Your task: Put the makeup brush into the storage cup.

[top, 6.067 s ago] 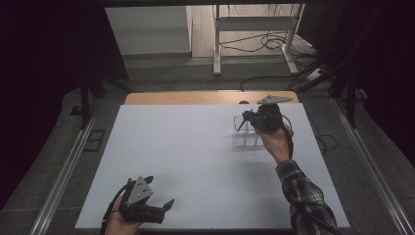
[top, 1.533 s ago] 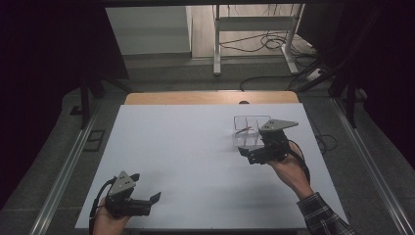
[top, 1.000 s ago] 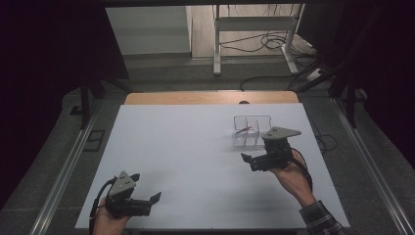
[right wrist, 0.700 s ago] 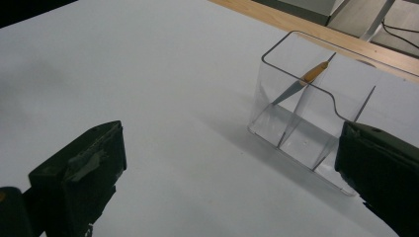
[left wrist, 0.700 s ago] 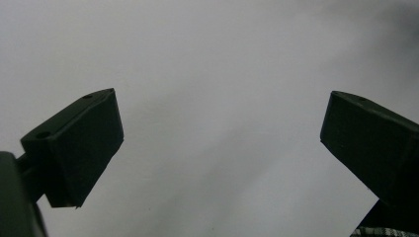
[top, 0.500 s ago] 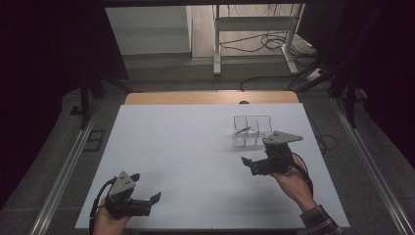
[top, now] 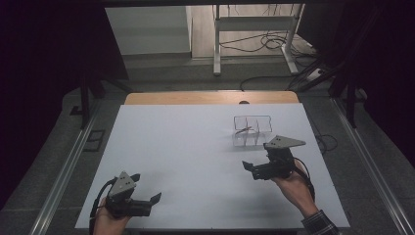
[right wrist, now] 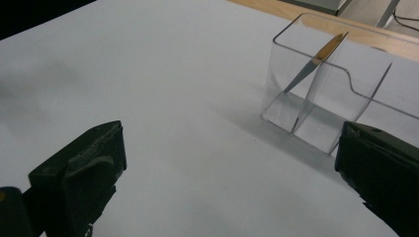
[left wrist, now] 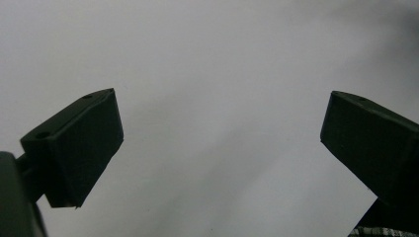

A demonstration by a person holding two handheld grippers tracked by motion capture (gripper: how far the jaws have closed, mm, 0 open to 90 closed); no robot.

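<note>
The pencil (right wrist: 316,58) leans inside the clear holder (right wrist: 326,103), so that looks done; your right gripper (top: 255,169) and left gripper (top: 147,199) hold nothing (jaws apart) above the counter (top: 186,147).

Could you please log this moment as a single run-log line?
left tongs: open, empty, near table edge | right tongs: open, empty, apart from organizer | clear organizer: upright, pencil leaning inside

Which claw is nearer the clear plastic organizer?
Right. The right claw sits just in front of the clear organizer, open and apart from it; the left claw lies at the near-left table edge, far off.
</note>
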